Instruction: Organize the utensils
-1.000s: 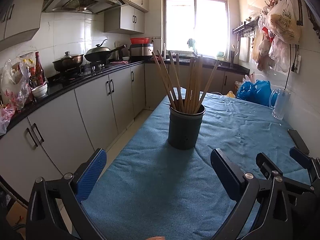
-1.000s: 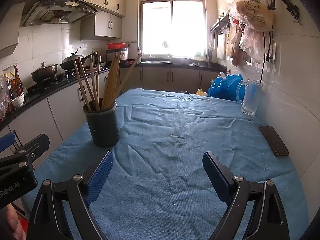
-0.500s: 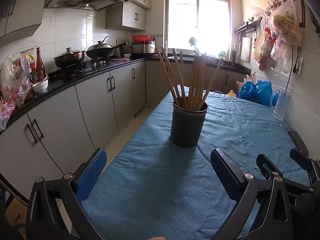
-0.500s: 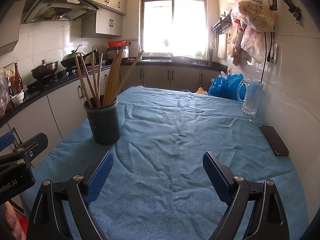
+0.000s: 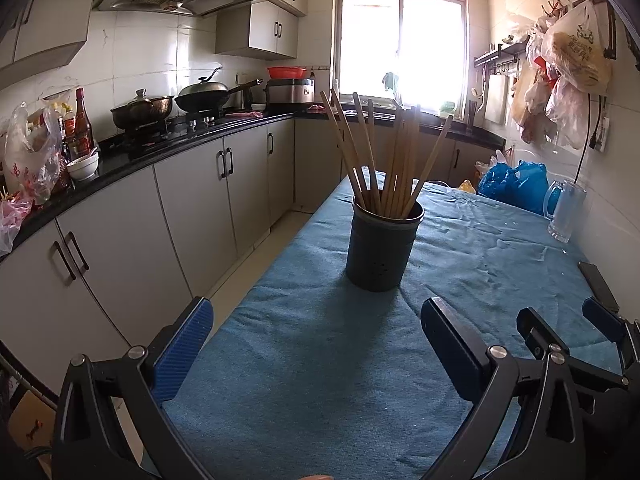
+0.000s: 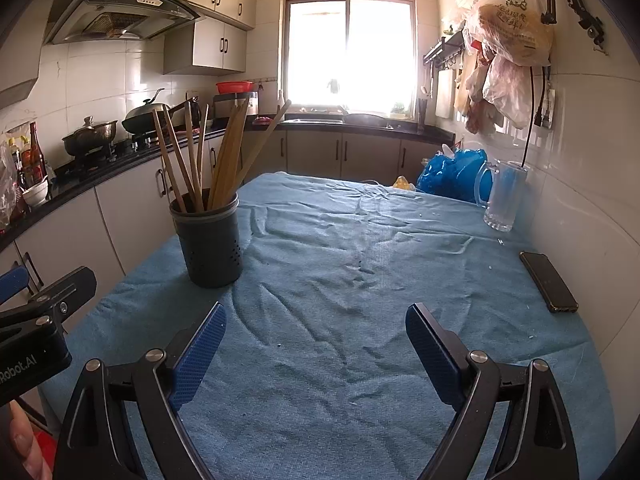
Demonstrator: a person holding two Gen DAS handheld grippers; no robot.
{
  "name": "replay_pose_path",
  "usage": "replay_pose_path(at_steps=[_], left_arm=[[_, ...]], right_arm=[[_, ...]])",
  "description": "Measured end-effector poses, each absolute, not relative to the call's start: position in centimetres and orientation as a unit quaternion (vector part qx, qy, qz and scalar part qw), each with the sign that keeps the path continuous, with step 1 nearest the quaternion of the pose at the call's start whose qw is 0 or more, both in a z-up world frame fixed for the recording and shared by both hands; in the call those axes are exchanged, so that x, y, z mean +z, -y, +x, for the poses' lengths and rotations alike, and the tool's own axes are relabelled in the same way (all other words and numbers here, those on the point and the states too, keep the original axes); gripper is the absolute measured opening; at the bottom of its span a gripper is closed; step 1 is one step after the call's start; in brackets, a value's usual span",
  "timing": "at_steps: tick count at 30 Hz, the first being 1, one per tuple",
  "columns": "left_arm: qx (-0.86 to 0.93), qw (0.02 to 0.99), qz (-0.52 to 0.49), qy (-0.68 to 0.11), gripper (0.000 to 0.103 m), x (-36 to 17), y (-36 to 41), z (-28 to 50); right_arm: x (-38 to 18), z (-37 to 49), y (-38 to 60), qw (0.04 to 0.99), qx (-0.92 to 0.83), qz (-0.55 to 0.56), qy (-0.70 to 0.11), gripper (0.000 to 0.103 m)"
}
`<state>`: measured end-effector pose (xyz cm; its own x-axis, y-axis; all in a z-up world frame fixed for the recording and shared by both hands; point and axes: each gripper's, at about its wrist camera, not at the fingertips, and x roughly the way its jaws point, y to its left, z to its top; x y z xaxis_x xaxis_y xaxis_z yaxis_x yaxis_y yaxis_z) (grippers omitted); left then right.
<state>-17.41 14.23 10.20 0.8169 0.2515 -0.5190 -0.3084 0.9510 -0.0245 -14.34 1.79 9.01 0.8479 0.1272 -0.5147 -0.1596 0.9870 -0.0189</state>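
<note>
A dark round utensil holder [image 5: 380,248] stands upright on the blue cloth of the table [image 5: 320,360]. Several wooden chopsticks [image 5: 394,160] stand in it, fanned out. It also shows in the right wrist view [image 6: 210,240] at the table's left side, with the chopsticks [image 6: 218,156]. My left gripper [image 5: 316,320] is open and empty, a short way in front of the holder. My right gripper [image 6: 316,326] is open and empty over the cloth, to the right of the holder. The left gripper's side [image 6: 44,312] shows at the left edge.
A black phone [image 6: 548,280] lies near the table's right edge. A glass mug [image 6: 504,196] and blue bags [image 6: 448,176] sit at the far right by the tiled wall. Cabinets [image 5: 120,240] and a counter with pots run along the left, across a narrow aisle.
Both grippers have moved forward a little toward the holder, which now looks slightly larger and higher in both views. Both stay open. The holder and chopsticks have not moved.
</note>
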Motion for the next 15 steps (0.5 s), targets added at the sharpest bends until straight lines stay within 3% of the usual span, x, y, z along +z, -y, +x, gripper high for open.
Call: replay_pose_path(at_steps=[15], left_arm=[[0.151,0.95,-0.059,-0.265,0.103,10.03,-14.5,-17.5]], right_arm=[[9.13,-14.46,-1.97,0.961,0.076,-0.034,-0.262,0.094]])
